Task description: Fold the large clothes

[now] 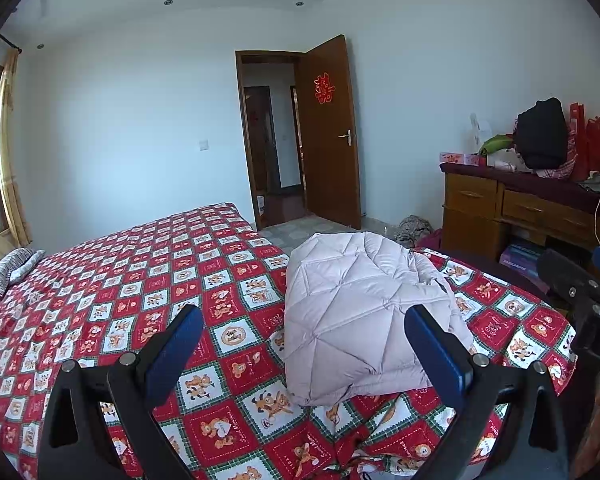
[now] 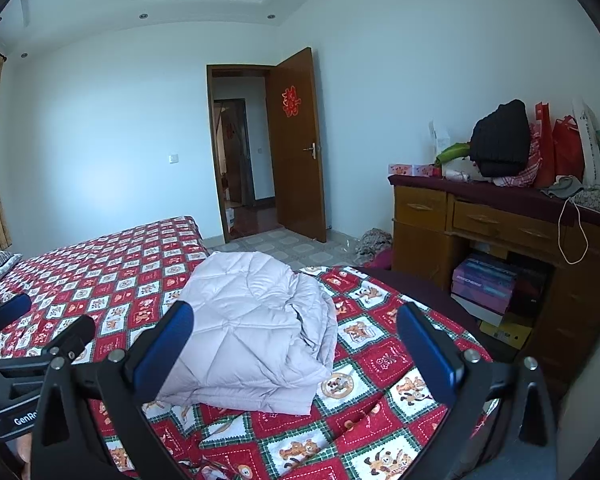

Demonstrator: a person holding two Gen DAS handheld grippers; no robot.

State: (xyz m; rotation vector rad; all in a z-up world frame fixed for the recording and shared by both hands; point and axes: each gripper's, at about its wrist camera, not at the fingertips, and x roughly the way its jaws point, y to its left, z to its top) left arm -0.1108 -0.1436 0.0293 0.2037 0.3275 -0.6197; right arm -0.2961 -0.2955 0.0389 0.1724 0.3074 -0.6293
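Note:
A pale pink quilted jacket [image 1: 356,312] lies folded into a thick bundle near the foot corner of the bed [image 1: 140,280], on a red, white and green bear-print cover. In the right wrist view the same jacket [image 2: 256,328] sits just ahead and left of centre. My left gripper [image 1: 304,320] hovers open above the near edge of the bed, with the jacket between and beyond its blue fingers and nothing held. My right gripper [image 2: 294,322] is open too, empty, held above the jacket's right side. The right gripper's body [image 1: 588,304] shows at the left view's right edge.
A wooden dresser [image 2: 480,224] piled with bags and a black bundle [image 2: 500,140] stands to the right. Shoe boxes [image 2: 484,284] sit beneath it. A brown door [image 2: 296,148] stands open beyond the bed. A striped pillow [image 1: 8,270] lies at the head end.

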